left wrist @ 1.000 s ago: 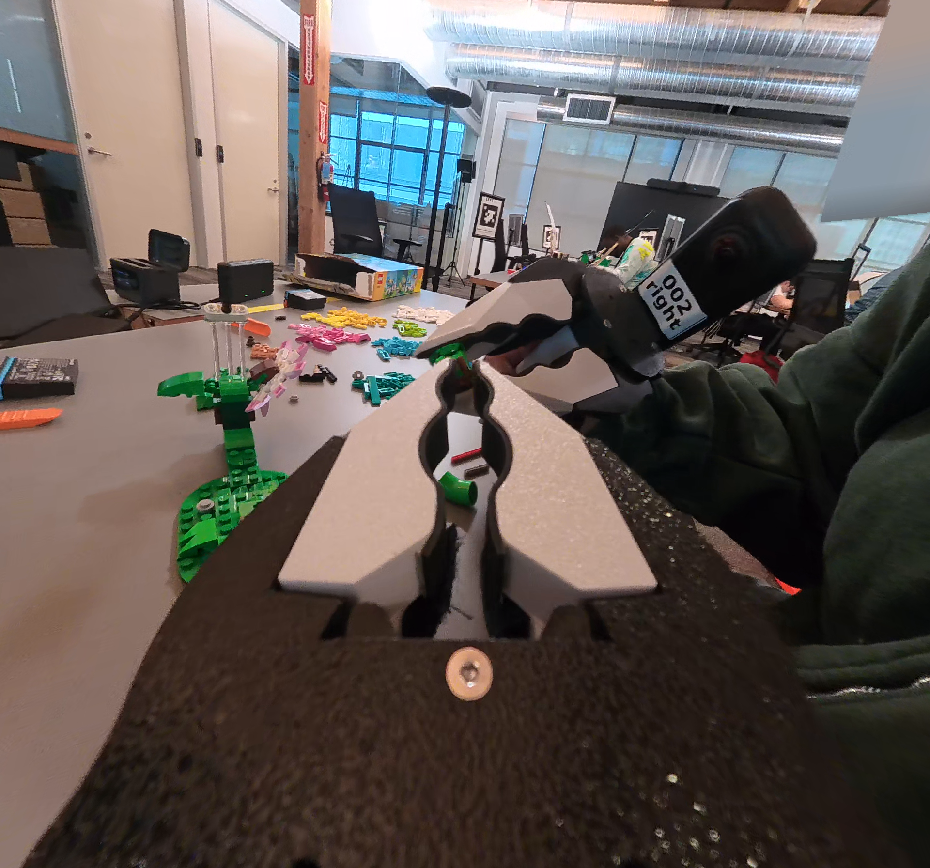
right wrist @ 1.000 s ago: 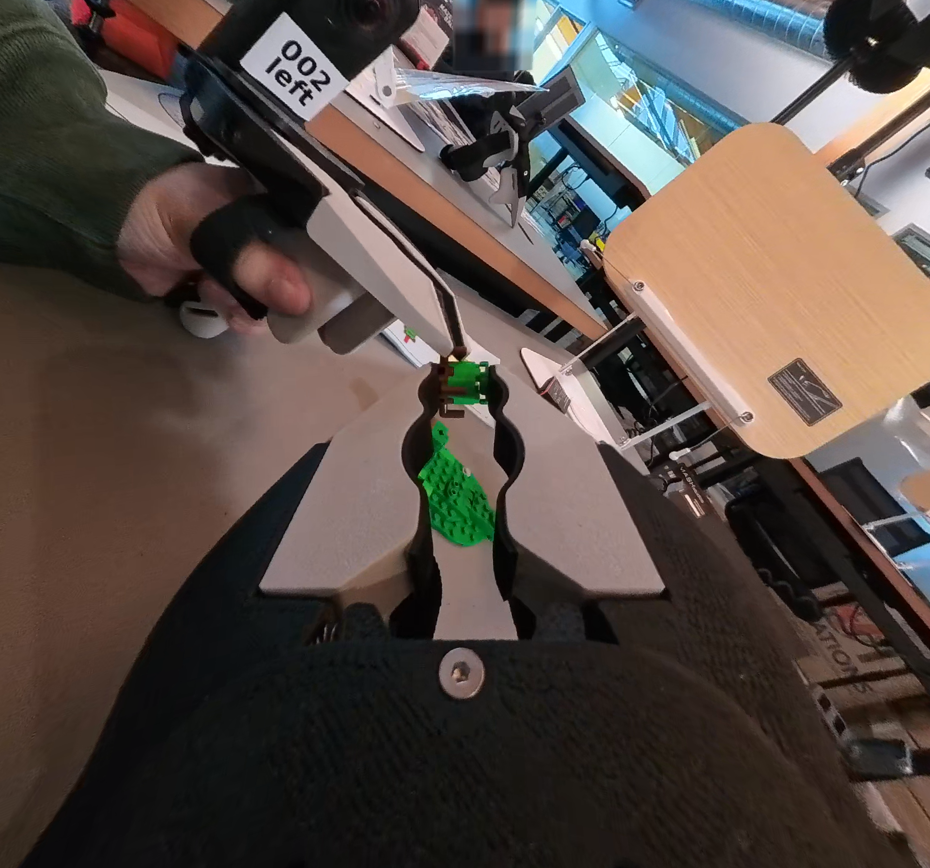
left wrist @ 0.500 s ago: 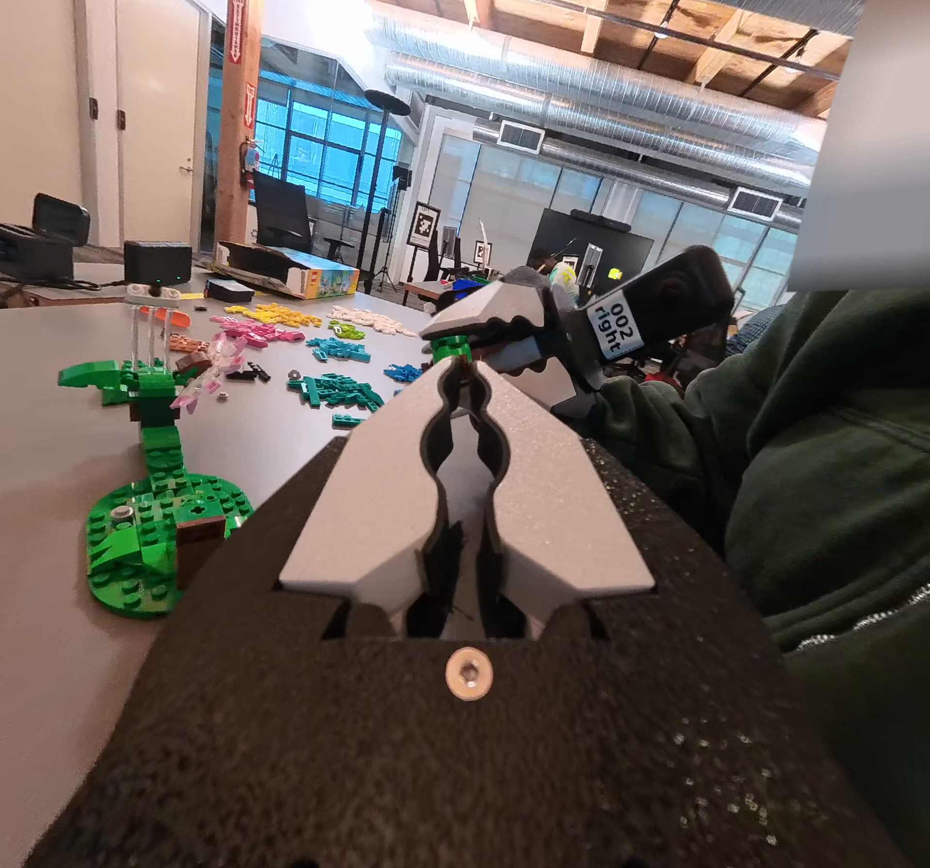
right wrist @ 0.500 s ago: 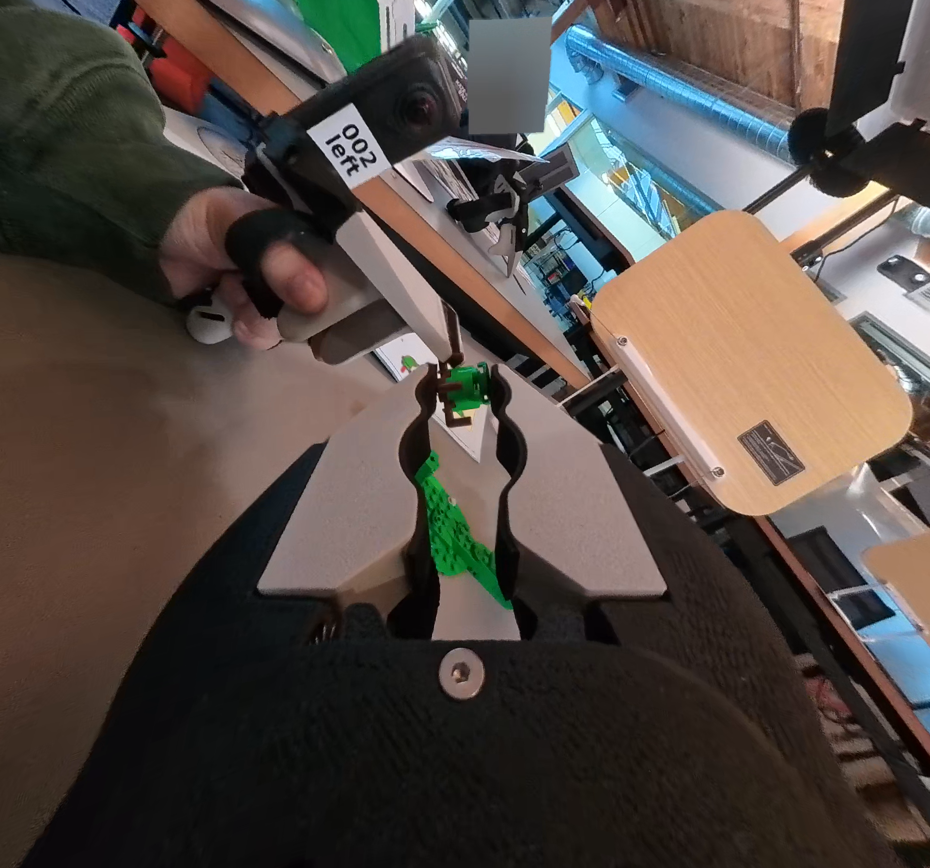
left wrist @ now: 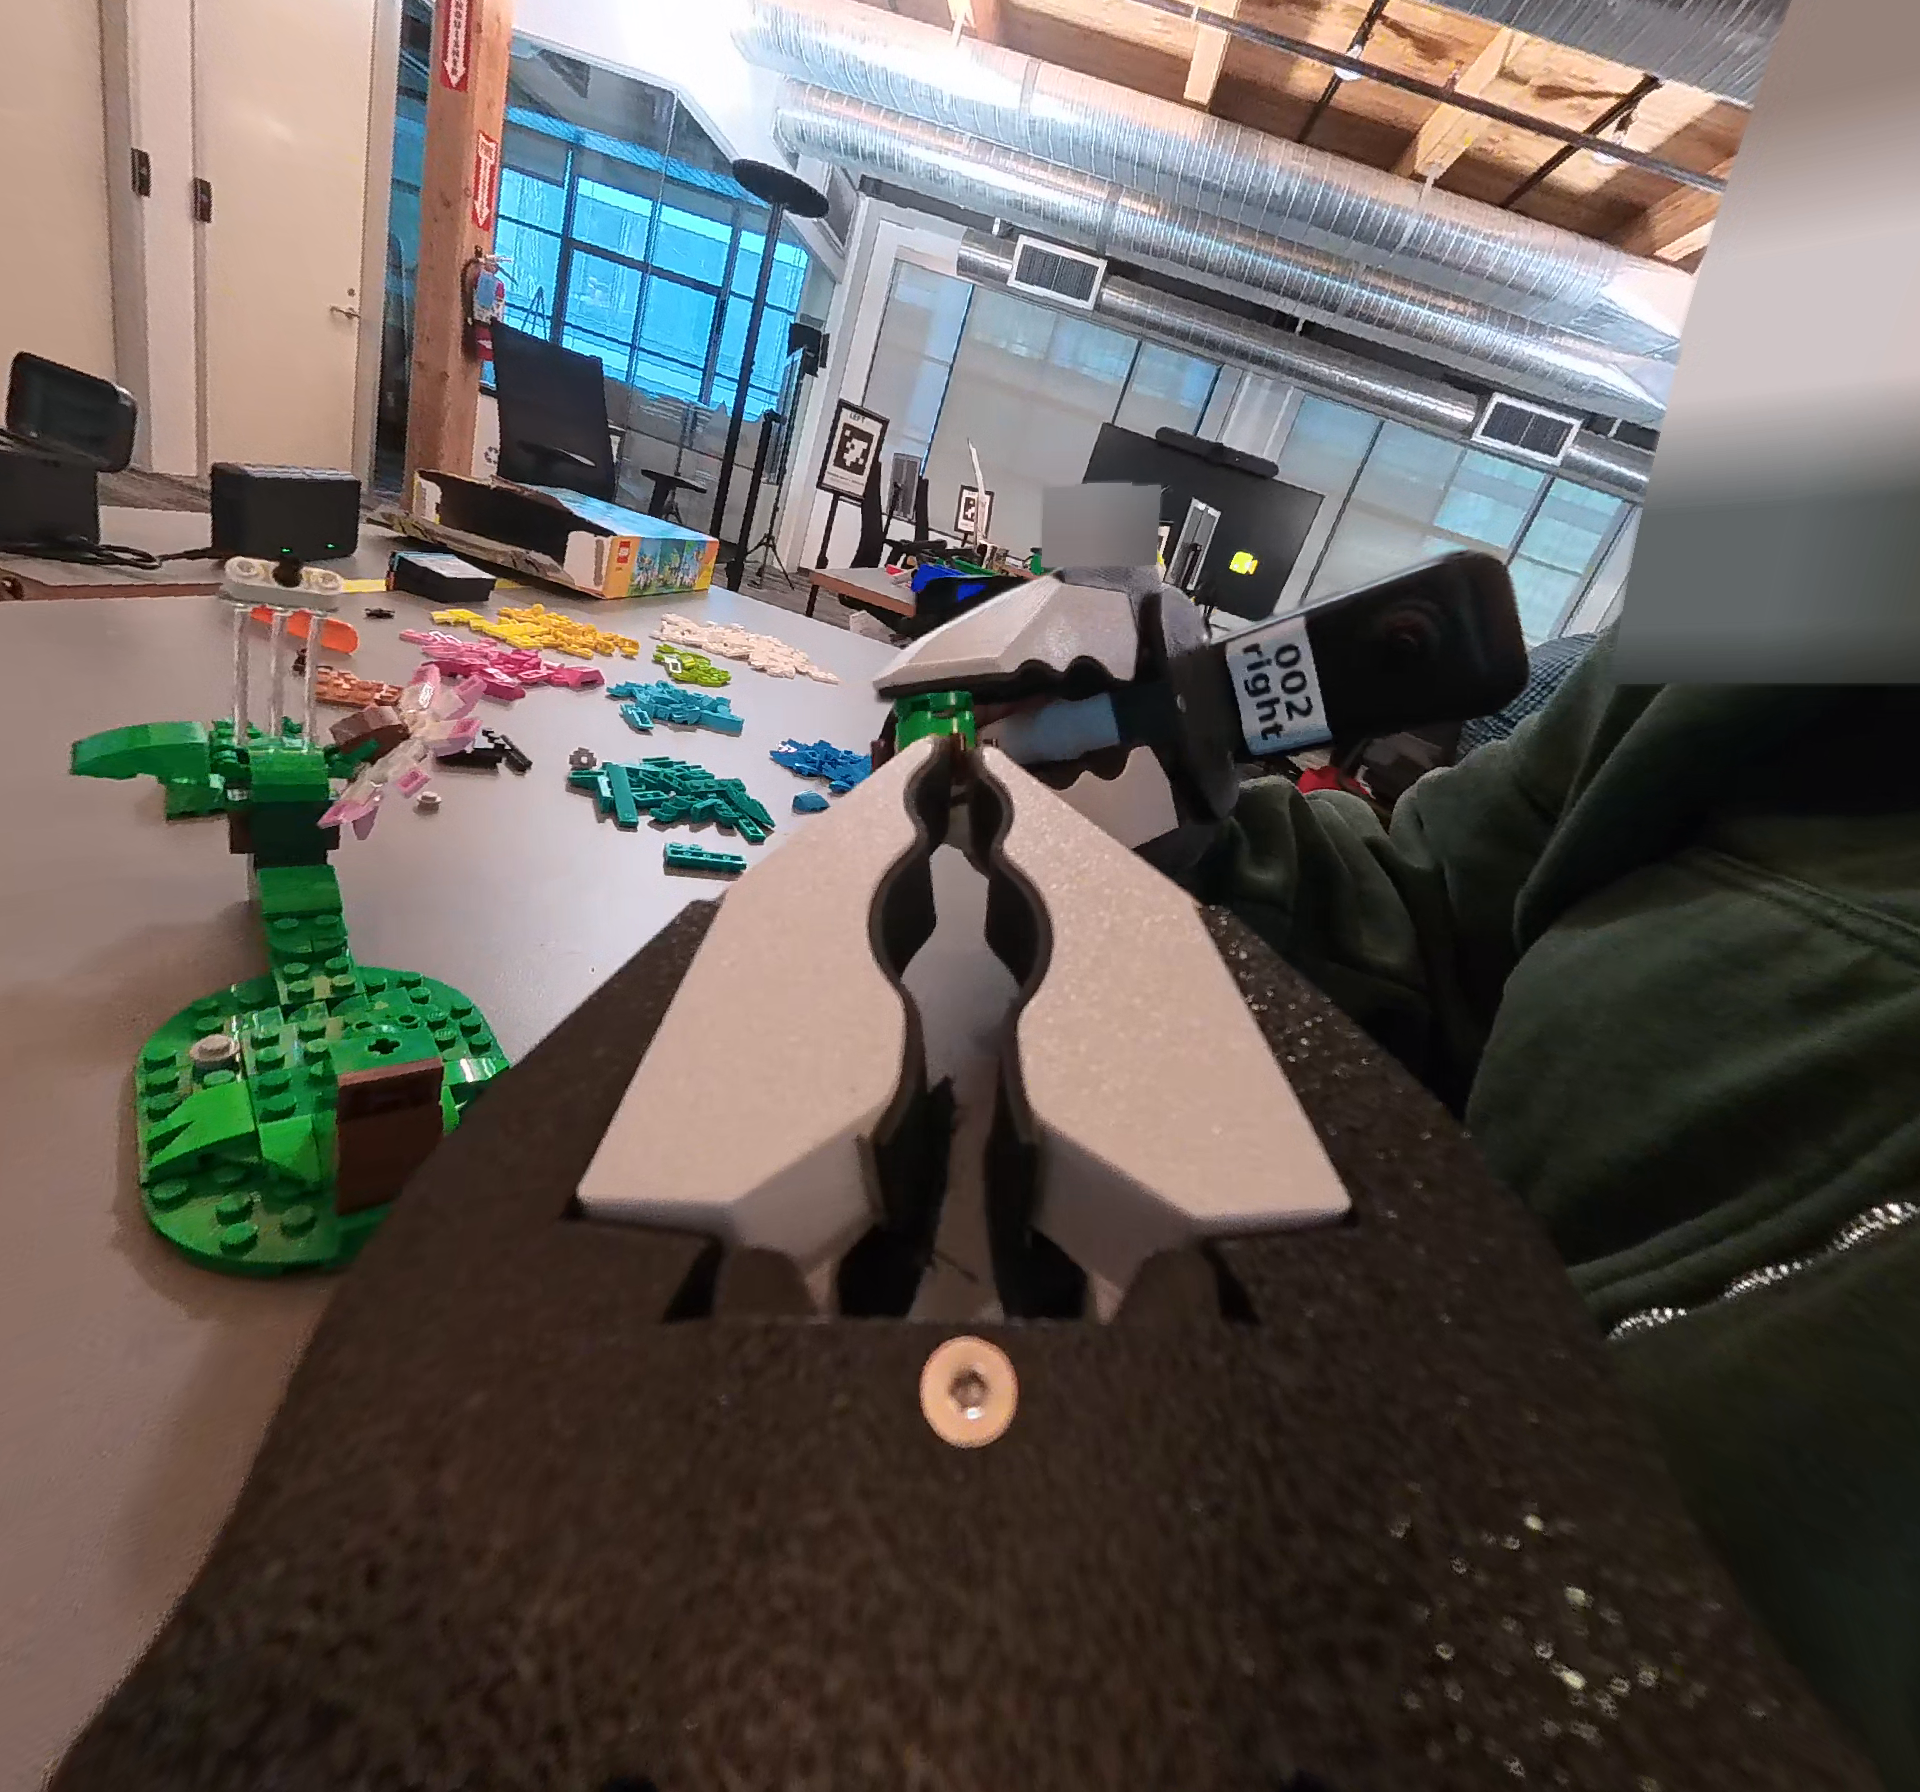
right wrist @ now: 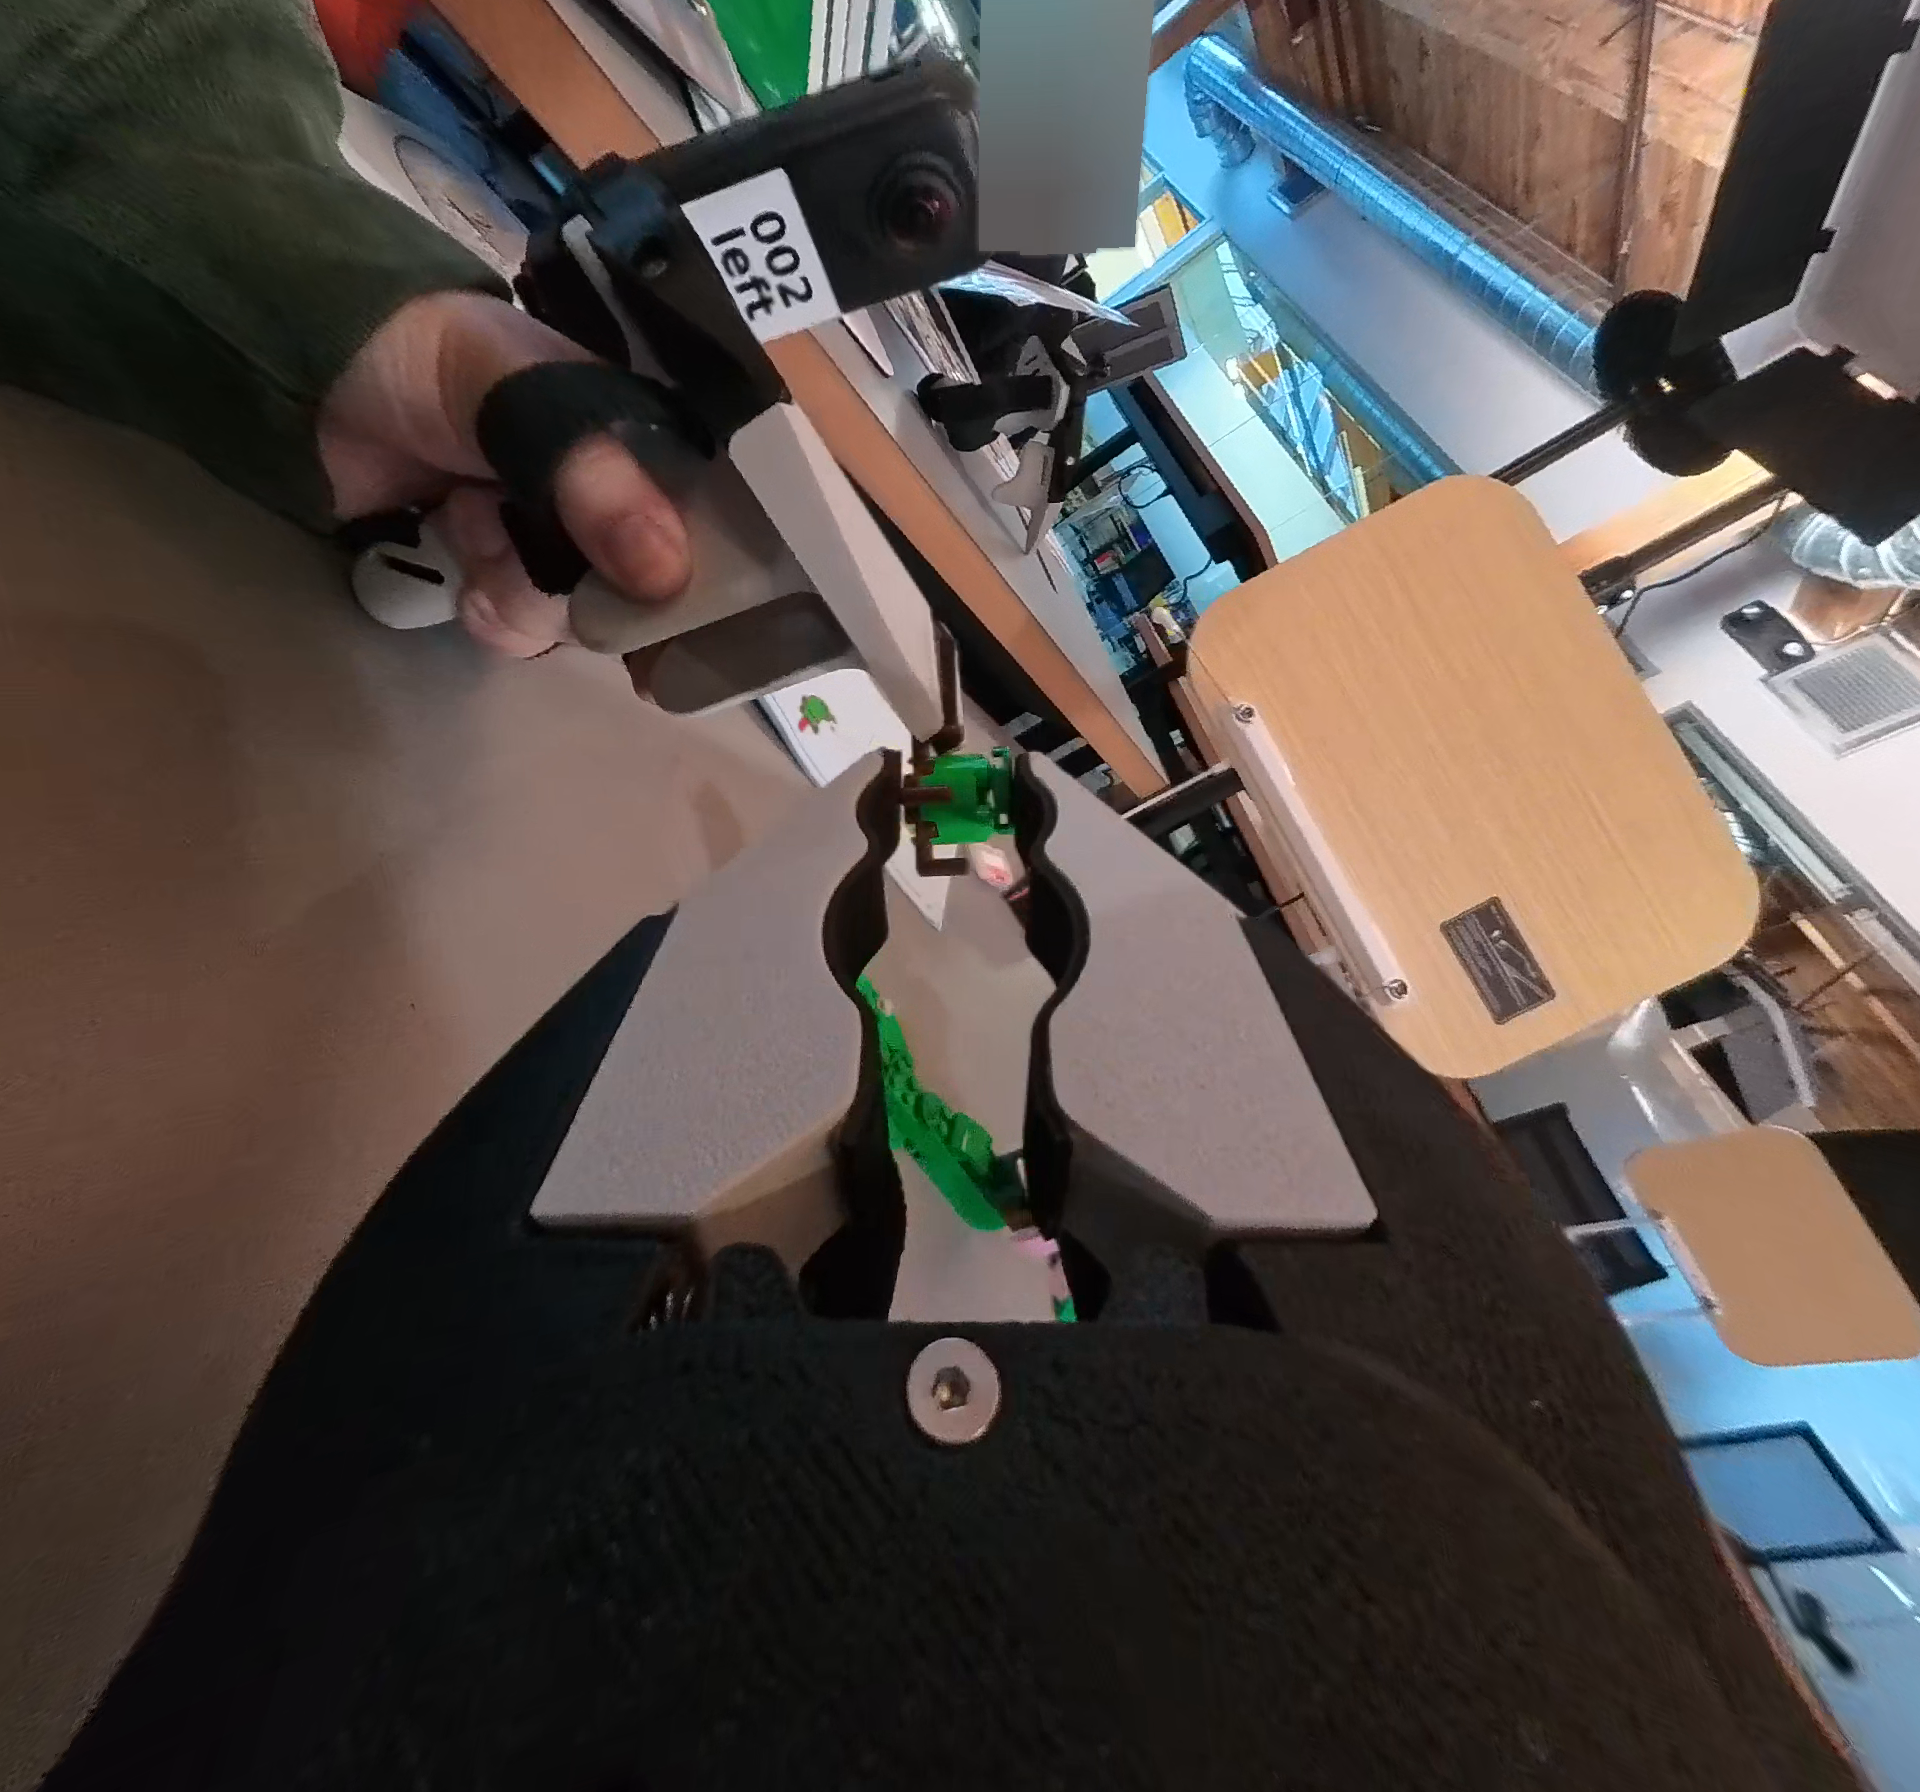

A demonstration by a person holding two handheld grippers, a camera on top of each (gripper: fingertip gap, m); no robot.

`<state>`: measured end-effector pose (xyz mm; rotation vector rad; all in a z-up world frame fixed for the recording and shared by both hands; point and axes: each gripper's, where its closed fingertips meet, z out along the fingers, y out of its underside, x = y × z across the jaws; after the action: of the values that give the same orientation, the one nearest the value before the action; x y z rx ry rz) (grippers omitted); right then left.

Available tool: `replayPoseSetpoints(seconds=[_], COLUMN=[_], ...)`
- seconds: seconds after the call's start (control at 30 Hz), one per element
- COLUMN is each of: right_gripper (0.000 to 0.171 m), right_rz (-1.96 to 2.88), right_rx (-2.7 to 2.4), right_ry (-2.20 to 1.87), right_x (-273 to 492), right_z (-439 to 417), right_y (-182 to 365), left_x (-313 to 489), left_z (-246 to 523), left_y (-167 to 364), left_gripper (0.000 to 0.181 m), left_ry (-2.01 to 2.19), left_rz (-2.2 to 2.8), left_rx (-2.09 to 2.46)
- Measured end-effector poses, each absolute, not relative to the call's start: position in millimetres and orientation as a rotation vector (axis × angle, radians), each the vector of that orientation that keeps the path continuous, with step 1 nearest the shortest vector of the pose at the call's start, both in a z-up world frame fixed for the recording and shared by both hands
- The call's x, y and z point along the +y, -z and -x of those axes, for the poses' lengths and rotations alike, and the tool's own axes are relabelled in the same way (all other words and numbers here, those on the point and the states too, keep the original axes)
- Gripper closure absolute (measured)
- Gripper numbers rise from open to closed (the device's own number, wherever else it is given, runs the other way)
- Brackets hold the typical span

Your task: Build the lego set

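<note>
The left gripper is clenched on a thin brown twig piece, its tips meeting at 12 o'clock in its own view. The right gripper grasps a small green piece with brown stubs, and the twig touches that piece from above. In the left wrist view the right gripper comes in from 2 o'clock, with the green piece at its tips right against the left gripper's tips.

Both are held over a grey table. At 9 o'clock in the left wrist view stands the half-built model: a round green base, a green stem, a leaf, clear rods and a pale pink flower. Beyond it, toward 11 o'clock, loose bricks lie sorted by colour: yellow, pink, white, teal and blue. The opened set box lies at the far edge, with black charger blocks to its left.

The room is an open office with a wooden post, silver ducts under timber beams and glass walls. In the right wrist view, a hand in a green sleeve holds the left gripper at 10 o'clock, and a pale wooden chair seat shows at 3 o'clock.
</note>
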<state>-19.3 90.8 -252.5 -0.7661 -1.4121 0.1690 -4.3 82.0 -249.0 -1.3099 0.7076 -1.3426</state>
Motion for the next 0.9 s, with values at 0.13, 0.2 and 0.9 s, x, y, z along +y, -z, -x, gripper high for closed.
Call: replayPoseSetpoints(seconds=[0.13,0.2,0.9], right_gripper=[0.152,0.152,0.155], right_rz=[0.736,0.729,0.566], right_rx=[-1.403,-1.399,-1.36], right_ry=[-0.122,-0.11,0.314], right_x=[91.1,91.1,92.2], right_z=[18.6,18.2,17.5], right_y=[252.2,252.2,247.1], left_x=[82.4,82.5,81.4], left_z=[5.0,5.4,7.6], left_y=[248.3,248.0,244.9], left_gripper=[0.181,0.181,0.181], left_ry=[1.356,1.361,1.459], left_rz=[1.307,1.305,1.289], left_rx=[0.7,0.696,0.666])
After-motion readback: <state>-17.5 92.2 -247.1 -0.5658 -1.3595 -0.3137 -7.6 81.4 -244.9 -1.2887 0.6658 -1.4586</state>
